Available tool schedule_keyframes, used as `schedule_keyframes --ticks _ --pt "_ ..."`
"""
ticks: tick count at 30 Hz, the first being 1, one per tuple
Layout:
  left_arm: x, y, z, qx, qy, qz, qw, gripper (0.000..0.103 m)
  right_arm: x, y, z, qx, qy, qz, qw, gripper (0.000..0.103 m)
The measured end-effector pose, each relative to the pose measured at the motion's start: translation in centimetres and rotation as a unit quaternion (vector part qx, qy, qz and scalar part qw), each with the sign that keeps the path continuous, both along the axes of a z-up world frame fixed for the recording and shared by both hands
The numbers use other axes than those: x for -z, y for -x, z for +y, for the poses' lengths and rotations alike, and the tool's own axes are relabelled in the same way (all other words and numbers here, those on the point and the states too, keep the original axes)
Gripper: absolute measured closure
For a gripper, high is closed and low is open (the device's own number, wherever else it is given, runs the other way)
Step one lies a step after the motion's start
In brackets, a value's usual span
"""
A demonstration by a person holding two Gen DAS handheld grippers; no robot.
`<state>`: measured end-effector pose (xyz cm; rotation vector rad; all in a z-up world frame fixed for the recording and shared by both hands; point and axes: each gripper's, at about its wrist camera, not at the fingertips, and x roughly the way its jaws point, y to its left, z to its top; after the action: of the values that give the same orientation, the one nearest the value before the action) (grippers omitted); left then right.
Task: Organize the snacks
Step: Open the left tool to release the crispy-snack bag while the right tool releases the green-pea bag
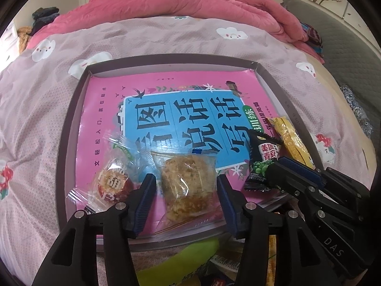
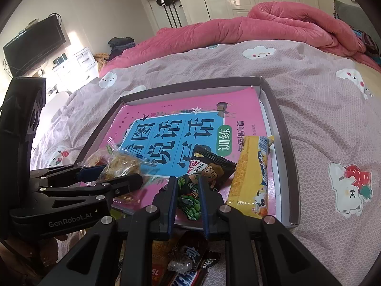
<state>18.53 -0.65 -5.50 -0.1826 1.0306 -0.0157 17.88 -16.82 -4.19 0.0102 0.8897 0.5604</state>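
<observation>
Snacks lay along the 6 o'clock edge of a shallow box (image 1: 71,124) on the bed (image 1: 35,119). The left hand-held gripper (image 1: 187,201) stood released, fingers either side of the clear-wrapped cake (image 1: 188,183) without touching. The right hand-held gripper (image 2: 188,202) straddled the black pea packet (image 2: 202,174); whether it pinched it was unclear. More wrappers at 6 o'clock sat half hidden behind the fingers, labels unreadable.

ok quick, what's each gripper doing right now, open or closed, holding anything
Left gripper: open, fingers either side of the clear-wrapped pastry, not closed on it.
Right gripper: fingers against the black-green snack packet; grip cannot be told.
</observation>
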Motion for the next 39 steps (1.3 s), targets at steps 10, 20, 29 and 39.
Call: schedule_keyframes --ticks 10,20,29,39 --pt "-0.7 0.6 0.4 -0.006 -0.001 -0.001 1.0 0.039 -0.1 0.1 -0.1 0.004 -0.001 0.002 1.0 0.085" --pt "-1.6 1.1 0.8 -0.012 -0.001 -0.006 0.9999 0.036 -1.2 0.7 -0.2 0.004 -0.003 -0.022 1.0 0.08" --pt "-2.4 1.6 1.1 -0.021 -0.004 -0.016 0.9997 0.033 -2.1 1.1 -0.4 0.006 -0.012 -0.042 0.999 0.069" --pt "-3.4 2.2 1.4 -0.03 -0.002 -0.027 0.9992 0.032 -3.2 1.2 -1.0 0.017 -0.027 -0.06 0.998 0.058"
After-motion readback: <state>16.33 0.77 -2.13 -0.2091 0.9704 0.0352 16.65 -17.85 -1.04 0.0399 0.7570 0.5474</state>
